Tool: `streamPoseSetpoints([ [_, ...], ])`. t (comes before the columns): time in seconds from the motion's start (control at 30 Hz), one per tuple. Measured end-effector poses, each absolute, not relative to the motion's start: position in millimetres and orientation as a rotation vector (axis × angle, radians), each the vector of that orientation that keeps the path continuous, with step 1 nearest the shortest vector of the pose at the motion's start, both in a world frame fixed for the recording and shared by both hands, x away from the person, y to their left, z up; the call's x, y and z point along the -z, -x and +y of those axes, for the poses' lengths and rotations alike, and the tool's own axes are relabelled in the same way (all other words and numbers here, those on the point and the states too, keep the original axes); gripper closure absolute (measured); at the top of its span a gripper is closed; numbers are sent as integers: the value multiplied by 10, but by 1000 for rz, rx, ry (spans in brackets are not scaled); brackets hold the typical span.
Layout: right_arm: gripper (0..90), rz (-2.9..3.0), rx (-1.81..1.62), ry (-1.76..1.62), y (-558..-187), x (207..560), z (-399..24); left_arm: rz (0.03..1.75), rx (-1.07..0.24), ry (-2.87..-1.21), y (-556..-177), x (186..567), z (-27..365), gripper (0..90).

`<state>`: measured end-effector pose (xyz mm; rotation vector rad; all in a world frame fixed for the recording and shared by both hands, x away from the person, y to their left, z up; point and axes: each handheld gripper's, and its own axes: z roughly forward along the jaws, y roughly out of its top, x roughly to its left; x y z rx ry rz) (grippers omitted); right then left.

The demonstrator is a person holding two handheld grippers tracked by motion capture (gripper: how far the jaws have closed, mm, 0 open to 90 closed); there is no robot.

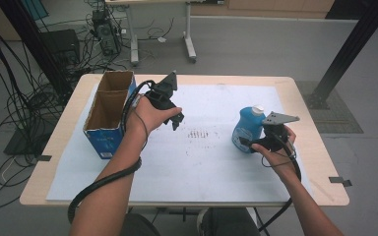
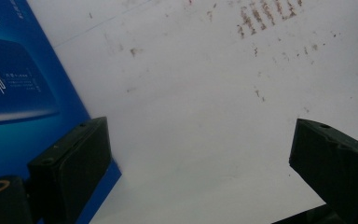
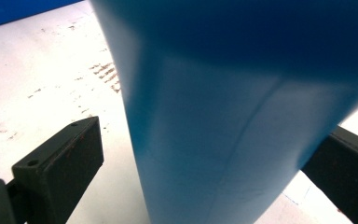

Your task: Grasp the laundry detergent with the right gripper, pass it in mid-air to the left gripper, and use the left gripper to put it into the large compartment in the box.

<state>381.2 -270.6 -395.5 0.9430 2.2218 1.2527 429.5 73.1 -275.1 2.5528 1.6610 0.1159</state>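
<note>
A blue plastic bottle (image 1: 248,129) with a white cap stands upright on the right half of the white mat (image 1: 211,167). My right gripper (image 1: 249,143) is low at its right side, open, with one jaw on either side of the bottle's body (image 3: 223,140). In the right gripper view a strip of mat shows between the left jaw and the bottle, while the right jaw sits close against it. My left gripper (image 1: 174,117) hovers over the mat just right of an open cardboard box (image 1: 109,110), and it is open with nothing between its jaws (image 2: 198,135).
The box has blue printed sides (image 2: 18,93) and stands at the mat's left edge. Brown scuff marks (image 1: 202,133) dot the mat's middle. The wooden table's rim (image 1: 325,187) borders the mat. Cables and table legs lie on the floor beyond.
</note>
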Motion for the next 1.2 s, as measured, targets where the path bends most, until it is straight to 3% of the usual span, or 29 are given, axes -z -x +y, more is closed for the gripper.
streamPoseSetpoints([
  [1.2,16,2199,-1258,-953,-3797,3962,-2721,1654,-125,-2556,-4289,2719,727,60],
])
